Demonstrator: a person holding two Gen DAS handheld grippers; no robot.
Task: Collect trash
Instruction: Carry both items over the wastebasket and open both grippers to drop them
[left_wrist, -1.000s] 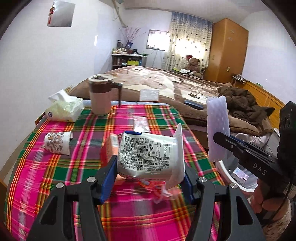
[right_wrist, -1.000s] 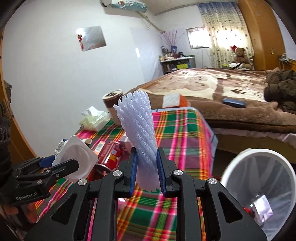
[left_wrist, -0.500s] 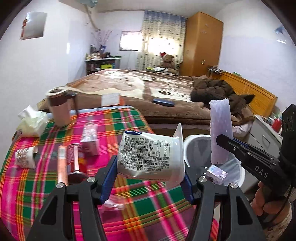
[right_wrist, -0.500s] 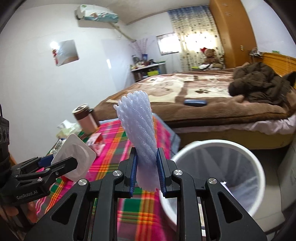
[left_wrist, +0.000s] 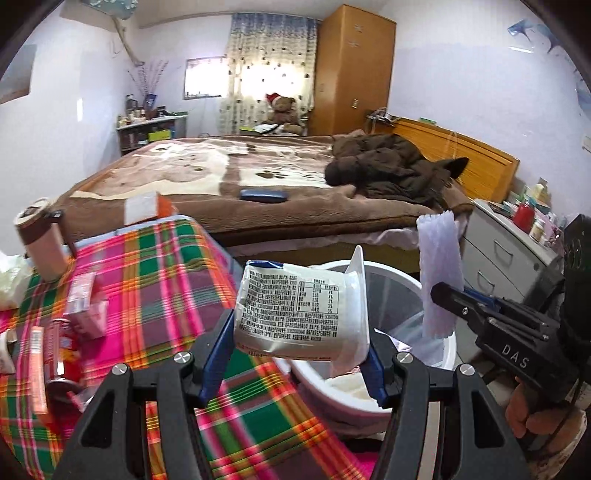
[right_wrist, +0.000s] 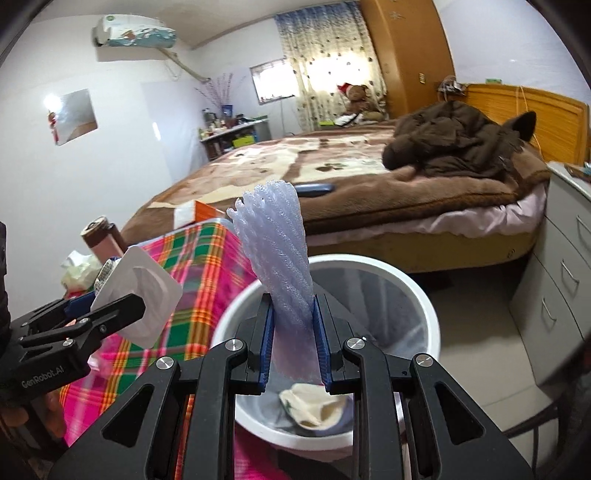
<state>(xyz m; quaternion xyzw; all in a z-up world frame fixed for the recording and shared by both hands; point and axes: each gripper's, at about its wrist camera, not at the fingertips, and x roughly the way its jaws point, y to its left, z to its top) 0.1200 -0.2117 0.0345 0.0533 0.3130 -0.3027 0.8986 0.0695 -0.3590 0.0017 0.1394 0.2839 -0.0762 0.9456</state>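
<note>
My left gripper (left_wrist: 295, 354) is shut on an empty white plastic cup (left_wrist: 301, 314) with printed text, held at the near rim of the white trash bin (left_wrist: 402, 278). It also shows in the right wrist view (right_wrist: 136, 284). My right gripper (right_wrist: 293, 332) is shut on a white foam net sleeve (right_wrist: 277, 254), held upright over the open bin (right_wrist: 424, 295). The sleeve also shows in the left wrist view (left_wrist: 439, 273). Crumpled trash (right_wrist: 314, 406) lies inside the bin.
The plaid-covered table (left_wrist: 162, 280) stands left of the bin and carries a brown mug (left_wrist: 38, 240), a red can (left_wrist: 61, 350), a pink carton (left_wrist: 83, 306) and tissues. A bed (left_wrist: 258, 177) lies behind. A grey drawer unit (right_wrist: 565, 277) stands to the right.
Both grippers have swung right from over the table to the bin, carrying the cup and the foam sleeve. The bin now sits directly under the right gripper.
</note>
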